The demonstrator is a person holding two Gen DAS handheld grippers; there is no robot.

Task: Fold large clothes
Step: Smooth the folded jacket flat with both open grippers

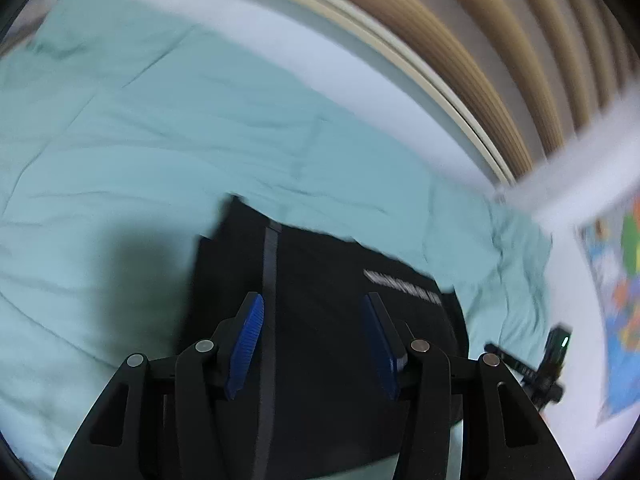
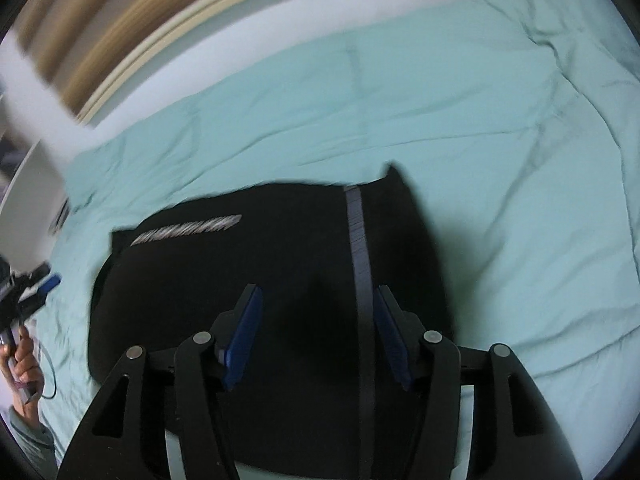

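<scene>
A black garment lies folded flat on a teal bedcover, with a grey stripe and white lettering on it. My left gripper hangs open above it, and nothing sits between its blue pads. The right wrist view shows the same garment, stripe and lettering. My right gripper is also open over the cloth, apart from it. The left gripper shows at the far left of that view, held by a hand.
The teal bedcover spreads wide around the garment. Beyond it run a white mattress edge and a wooden slatted panel. A colourful poster lies at the right. A thin cable hangs below the hand.
</scene>
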